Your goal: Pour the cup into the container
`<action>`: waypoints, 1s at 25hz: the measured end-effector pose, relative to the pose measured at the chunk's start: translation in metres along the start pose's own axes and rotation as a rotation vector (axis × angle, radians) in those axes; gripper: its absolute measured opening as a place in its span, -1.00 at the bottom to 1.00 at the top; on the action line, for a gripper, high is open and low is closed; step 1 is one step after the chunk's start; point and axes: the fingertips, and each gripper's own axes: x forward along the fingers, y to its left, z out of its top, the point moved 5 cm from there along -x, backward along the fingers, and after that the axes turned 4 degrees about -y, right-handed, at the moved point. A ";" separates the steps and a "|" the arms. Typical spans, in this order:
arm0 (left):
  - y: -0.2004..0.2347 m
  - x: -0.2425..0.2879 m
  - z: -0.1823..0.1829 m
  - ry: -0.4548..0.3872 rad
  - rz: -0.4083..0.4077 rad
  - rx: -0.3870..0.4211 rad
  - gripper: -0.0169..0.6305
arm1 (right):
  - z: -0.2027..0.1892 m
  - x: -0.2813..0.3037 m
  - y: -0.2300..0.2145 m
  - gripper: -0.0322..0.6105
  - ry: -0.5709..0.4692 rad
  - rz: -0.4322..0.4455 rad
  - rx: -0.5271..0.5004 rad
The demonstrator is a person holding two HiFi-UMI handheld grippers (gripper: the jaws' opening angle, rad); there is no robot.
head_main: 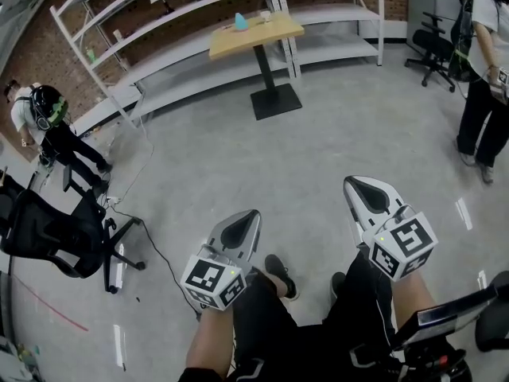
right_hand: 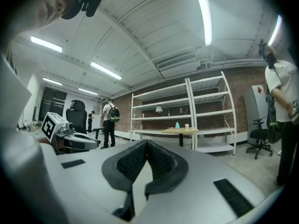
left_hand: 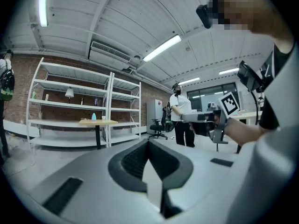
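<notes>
"Anything in the cup [head_main: 266, 14] on the far table [head_main: 278, 32]?"
"Too small to tell. The blue thing [head_main: 240, 22] beside it is perhaps a container, but I can't say."
"And the person [head_main: 483, 70] at far right?"
"Head cut off by the top edge. The near-left chair [head_main: 48, 233] runs off the left edge."

Far off at twelve o'clock, a small white cup [head_main: 266, 14] stands upright on the wooden table [head_main: 274, 35], at two o'clock of the teal container [head_main: 240, 22].
</notes>
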 end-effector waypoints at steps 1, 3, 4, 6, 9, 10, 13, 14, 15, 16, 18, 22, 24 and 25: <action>0.005 0.003 0.005 -0.011 -0.003 0.005 -0.94 | 0.004 0.006 -0.002 -0.89 -0.012 0.000 -0.010; 0.014 0.009 0.012 -0.031 -0.008 0.010 -0.94 | 0.011 0.015 -0.006 -0.89 -0.029 -0.008 -0.025; 0.020 0.012 0.015 -0.042 -0.011 0.011 -0.94 | 0.014 0.021 -0.008 -0.89 -0.035 -0.016 -0.030; 0.032 0.017 0.022 -0.066 -0.017 0.014 -0.94 | 0.022 0.032 -0.013 -0.89 -0.048 -0.033 -0.042; 0.054 0.027 0.033 -0.096 -0.024 0.026 -0.94 | 0.033 0.053 -0.016 -0.89 -0.064 -0.044 -0.064; 0.062 0.031 0.037 -0.105 -0.026 0.025 -0.94 | 0.036 0.062 -0.017 -0.89 -0.065 -0.042 -0.072; 0.088 0.047 0.042 -0.116 -0.041 0.020 -0.94 | 0.038 0.091 -0.018 -0.89 -0.063 -0.031 -0.090; 0.097 0.055 0.043 -0.114 -0.046 0.021 -0.94 | 0.038 0.100 -0.020 -0.89 -0.062 -0.028 -0.092; 0.105 0.064 0.043 -0.110 -0.051 0.019 -0.94 | 0.036 0.109 -0.024 -0.89 -0.061 -0.027 -0.092; 0.113 0.075 0.042 -0.104 -0.056 0.011 -0.94 | 0.034 0.116 -0.029 -0.89 -0.059 -0.027 -0.089; 0.125 0.101 0.037 -0.084 -0.068 -0.008 -0.94 | 0.025 0.129 -0.043 -0.89 -0.048 -0.031 -0.071; 0.142 0.154 0.023 -0.029 -0.086 -0.009 -0.94 | 0.002 0.153 -0.082 -0.89 -0.028 -0.033 -0.015; 0.151 0.179 0.016 -0.001 -0.087 -0.008 -0.94 | -0.008 0.167 -0.106 -0.89 -0.022 -0.038 0.014; 0.156 0.192 0.014 0.008 -0.086 -0.008 -0.94 | -0.012 0.175 -0.119 -0.89 -0.019 -0.044 0.025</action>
